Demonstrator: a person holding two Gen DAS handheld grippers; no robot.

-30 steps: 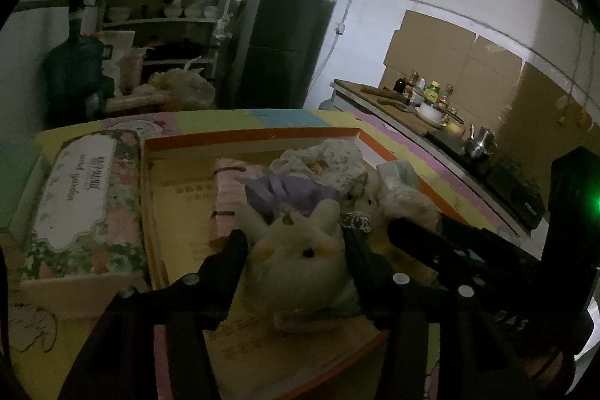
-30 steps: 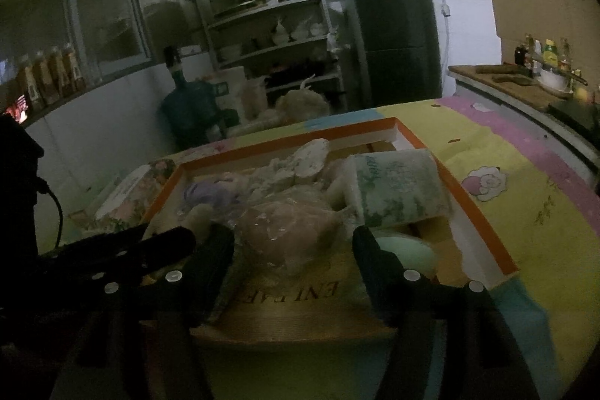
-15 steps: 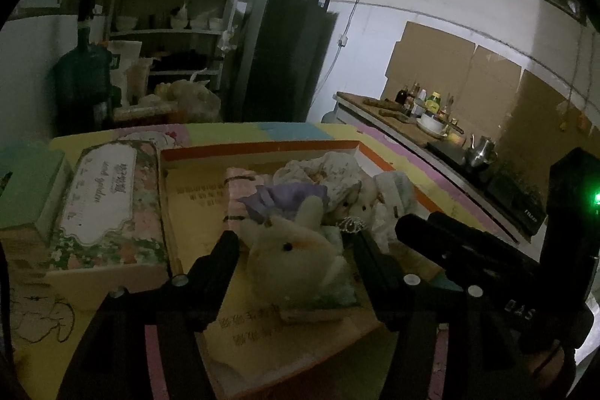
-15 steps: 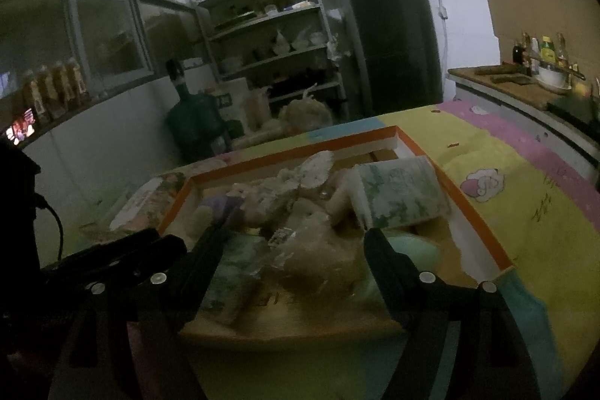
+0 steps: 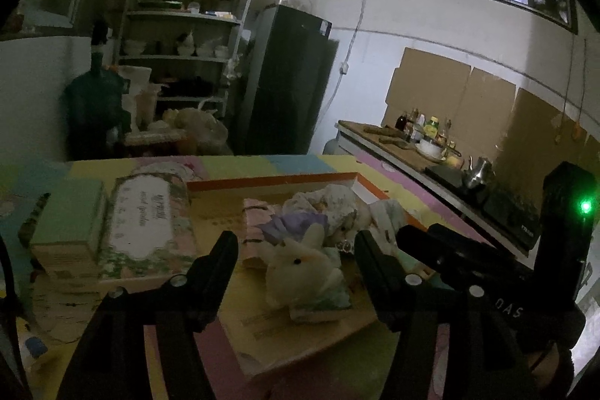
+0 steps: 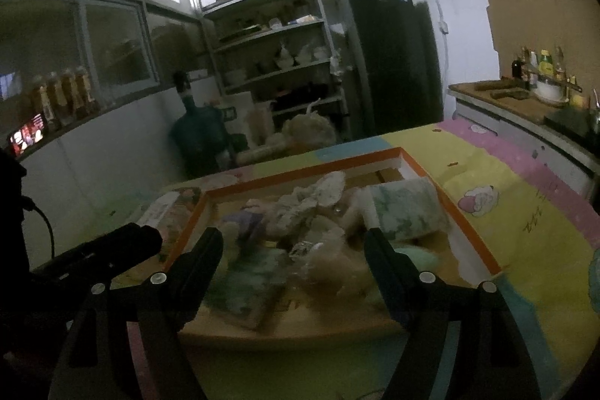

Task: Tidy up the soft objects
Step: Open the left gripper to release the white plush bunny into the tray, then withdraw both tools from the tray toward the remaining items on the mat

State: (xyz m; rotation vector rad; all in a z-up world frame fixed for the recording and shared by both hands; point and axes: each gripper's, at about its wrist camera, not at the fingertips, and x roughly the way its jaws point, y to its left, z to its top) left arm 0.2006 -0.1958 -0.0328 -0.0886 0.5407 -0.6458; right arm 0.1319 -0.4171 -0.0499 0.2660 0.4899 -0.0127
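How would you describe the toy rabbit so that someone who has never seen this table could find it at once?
Start at the orange-edged tray on the colourful tablecloth. At the near end of its pile of soft things, on a flat green-printed packet, sits the toy rabbit. It alone is cream plush with two upright ears and a dark bead eye, just in front of a lilac cloth.

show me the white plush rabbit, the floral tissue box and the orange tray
white plush rabbit (image 5: 300, 263), left wrist view, its face.
floral tissue box (image 5: 144, 229), left wrist view, top label.
orange tray (image 6: 470, 231), right wrist view, right rim.
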